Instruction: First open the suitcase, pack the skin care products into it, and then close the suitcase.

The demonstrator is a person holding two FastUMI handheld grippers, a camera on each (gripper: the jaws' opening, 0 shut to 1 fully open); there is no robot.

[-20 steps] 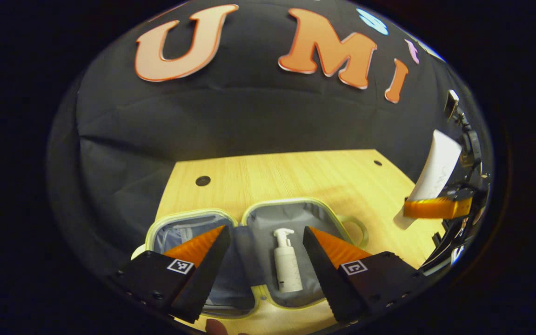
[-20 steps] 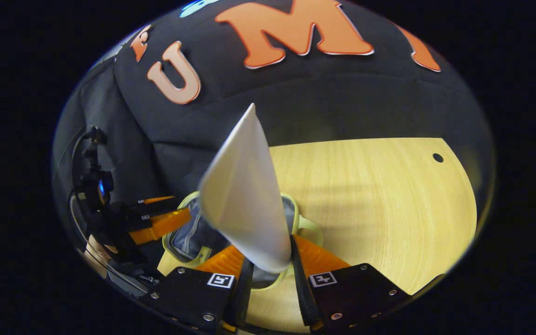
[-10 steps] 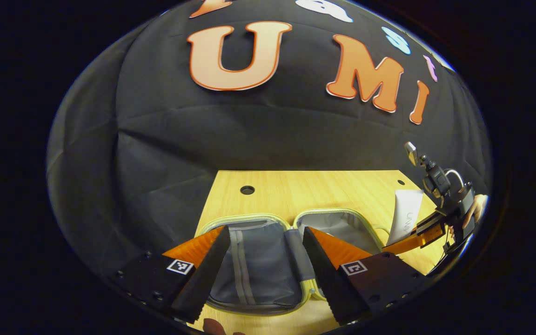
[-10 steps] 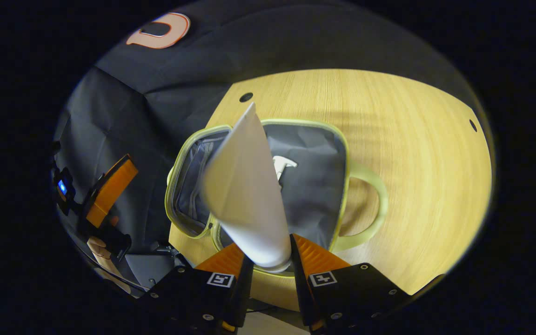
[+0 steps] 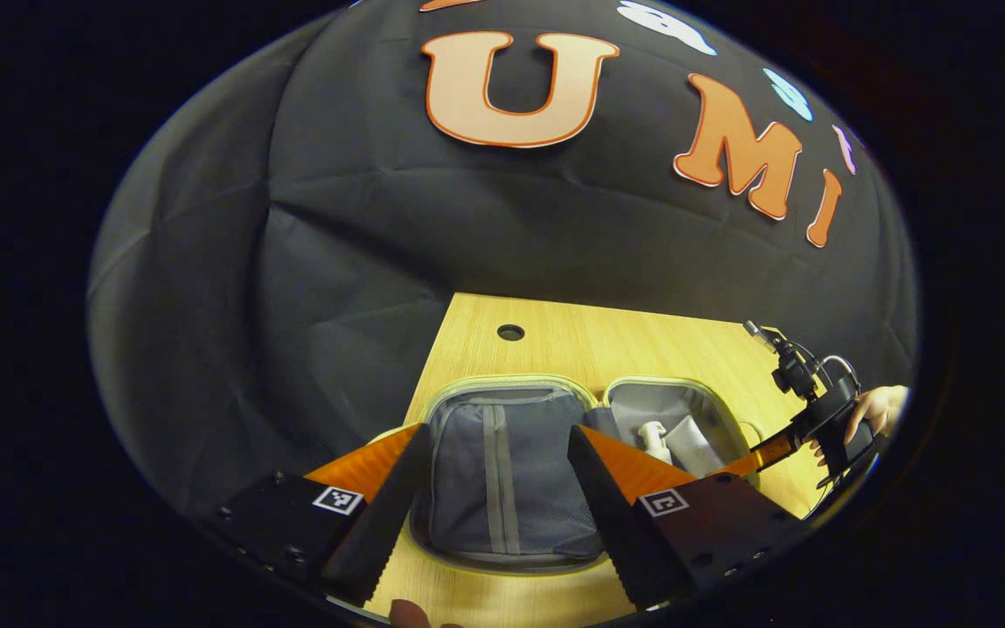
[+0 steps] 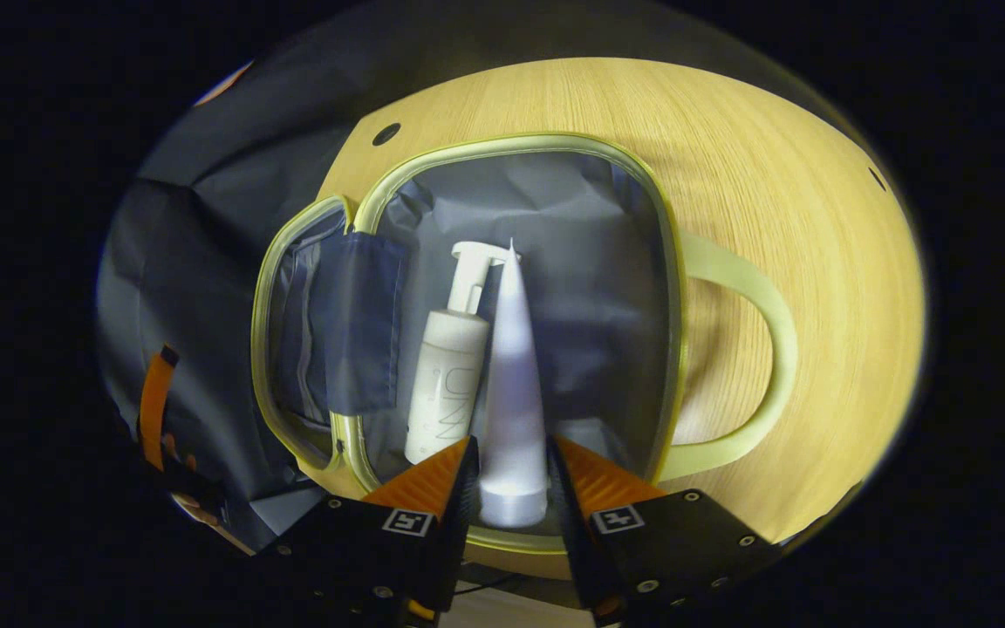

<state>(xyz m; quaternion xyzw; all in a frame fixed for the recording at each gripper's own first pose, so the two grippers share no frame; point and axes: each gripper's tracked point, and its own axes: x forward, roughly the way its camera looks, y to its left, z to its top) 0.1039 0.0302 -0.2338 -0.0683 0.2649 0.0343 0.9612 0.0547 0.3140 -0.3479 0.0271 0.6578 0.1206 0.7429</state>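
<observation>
– So how will these handle, biggest first?

– Tabletop: pale wood grain, hard. Suitcase, mid-frame in the right gripper view, lies open; stiff rim, loop handle, soft creased grey lining.

– And the products?

– Pump bottle lies in the right half: rigid, smooth, probably slippery. Just beside it the white tube, soft and light, I'd judge; best held near its cap end.

– Tools?

– Right tool is clamped on the tube's cap end. Left tool, lower centre, stands apart, holding nothing.
</observation>
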